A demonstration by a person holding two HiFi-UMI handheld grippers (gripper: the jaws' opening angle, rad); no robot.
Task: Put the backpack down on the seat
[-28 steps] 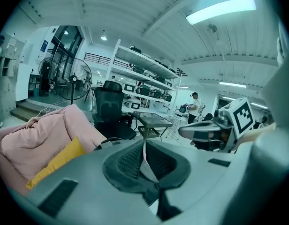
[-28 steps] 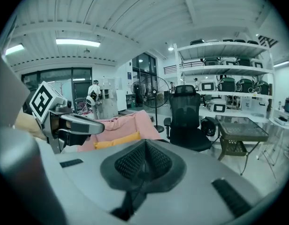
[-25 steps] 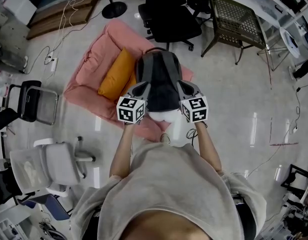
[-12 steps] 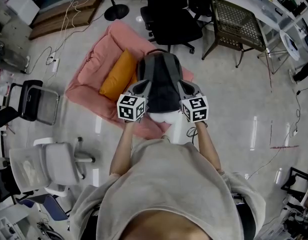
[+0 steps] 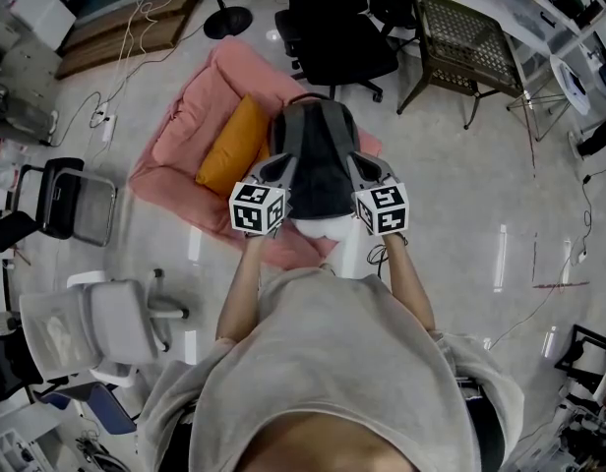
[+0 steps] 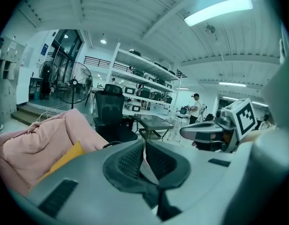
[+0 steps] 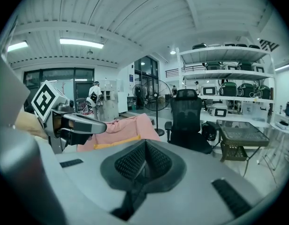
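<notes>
A grey and black backpack (image 5: 318, 160) hangs above the right part of a pink floor seat (image 5: 190, 131) that holds an orange cushion (image 5: 229, 147). My left gripper (image 5: 281, 172) and right gripper (image 5: 362, 168) grip its near end, one on each side, at the shoulder straps. In the left gripper view the left gripper (image 6: 143, 145) is shut with a thin pale strip of the backpack pinched between its pads; the pink seat (image 6: 36, 142) lies below to the left. In the right gripper view the right gripper (image 7: 144, 145) is shut on dark material.
A black office chair (image 5: 333, 28) stands just behind the seat, a mesh chair (image 5: 460, 37) to its right. A white office chair (image 5: 96, 327) and a black frame chair (image 5: 62, 200) are on my left. A fan base (image 5: 224, 18) and cables lie on the floor.
Both grippers and the backpack have edged slightly forward over the seat; the grip is the same.
</notes>
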